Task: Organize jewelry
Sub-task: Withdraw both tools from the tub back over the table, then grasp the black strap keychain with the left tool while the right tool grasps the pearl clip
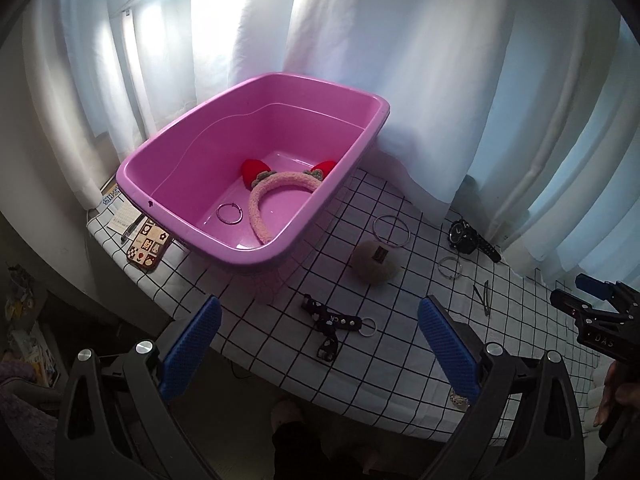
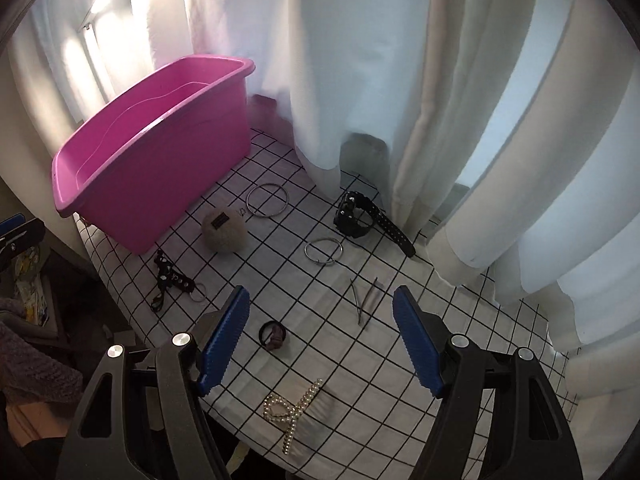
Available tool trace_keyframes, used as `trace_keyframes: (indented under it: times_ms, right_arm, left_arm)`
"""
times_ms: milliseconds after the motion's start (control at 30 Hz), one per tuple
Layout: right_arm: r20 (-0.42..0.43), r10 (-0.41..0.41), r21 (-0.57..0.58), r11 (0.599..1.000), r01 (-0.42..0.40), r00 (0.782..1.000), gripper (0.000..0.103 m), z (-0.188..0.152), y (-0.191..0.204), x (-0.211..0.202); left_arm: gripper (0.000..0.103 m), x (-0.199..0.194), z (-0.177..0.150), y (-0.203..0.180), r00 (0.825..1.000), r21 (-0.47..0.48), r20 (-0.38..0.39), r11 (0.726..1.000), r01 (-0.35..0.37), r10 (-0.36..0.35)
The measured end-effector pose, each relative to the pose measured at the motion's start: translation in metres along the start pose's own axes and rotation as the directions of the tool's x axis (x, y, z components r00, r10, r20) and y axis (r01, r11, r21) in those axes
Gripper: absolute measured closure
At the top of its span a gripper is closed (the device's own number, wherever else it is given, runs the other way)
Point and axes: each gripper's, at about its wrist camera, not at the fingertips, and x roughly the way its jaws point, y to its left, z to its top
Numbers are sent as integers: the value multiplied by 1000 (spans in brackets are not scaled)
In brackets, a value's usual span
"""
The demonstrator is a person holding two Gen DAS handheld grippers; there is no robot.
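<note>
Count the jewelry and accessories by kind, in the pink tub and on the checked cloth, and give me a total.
Metal hoops: 3
Headbands: 1
Watches: 1
Fluffy hair clips: 1
Black strap charms: 1
Thin hairpins: 1
Hair ties: 1
Pearl combs: 1
Total: 10

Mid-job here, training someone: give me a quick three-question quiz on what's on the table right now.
1. True or false: the pink tub is empty.
2. Which lies nearest the right claw: A) black watch B) hair tie C) fuzzy pom-pom?
3. What does the left claw hold?

Key: 1 false, a fuzzy headband and a ring lie inside. 2 B. 3 nothing, it is open.
</note>
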Motion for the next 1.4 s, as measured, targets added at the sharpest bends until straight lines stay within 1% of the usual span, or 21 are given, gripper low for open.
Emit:
trace_keyframes:
  times_ms: [100,167,233,333,433,567,633,867,1000,1100,1200,1333,1400]
  right_arm:
    - [-21,2,56,998,-1,1000,32,-33,-22,0]
    - [-30,8,86,996,-6,1000,32,-53,-29,1]
    - [-41,15,106,994,-11,999,32,-73,-37,4]
    - [-55,18,130,991,-10,998,32,-96,-38,12]
    - [-58,29,166,986,-19,998,32,-113,-34,19]
    - [-61,46,241,970,-30,997,32,-133,-27,30]
    - [-64,49,274,961,-29,997,32,-142,-20,36]
    - [-68,-13,361,932,37,998,32,-164,8,61]
    - [-31,-35,415,909,44,999,32,-168,18,74]
    - [-16,-44,408,912,46,999,32,-168,26,84]
    - [-9,-41,378,925,41,999,32,-166,33,95]
    - [31,-44,357,934,30,999,32,-162,39,101]
    - [49,-27,349,937,9,998,32,-160,42,103]
  left_arm:
    - [6,-2,-21,-19,999,3,-14,1000,30,-30]
    - [6,0,-37,-28,998,-4,-35,999,53,-53]
    - [6,5,-53,-33,997,-11,-60,998,56,-56]
    - [6,16,-76,-37,993,-17,-103,998,54,-55]
    - [6,31,-92,-34,990,3,-136,1000,27,-27]
    - [6,56,-104,-23,985,33,-171,999,-4,10]
    - [6,69,-104,-15,983,30,-183,1000,3,3]
    - [6,115,-92,1,989,89,-148,996,9,4]
    - [6,139,-87,6,990,114,-144,993,18,-1]
    - [6,153,-88,8,989,133,-147,991,14,6]
    - [6,161,-92,10,990,127,-141,992,14,4]
    - [6,173,-98,10,990,117,-142,993,26,-9]
    - [6,179,-99,8,991,126,-135,992,21,-3]
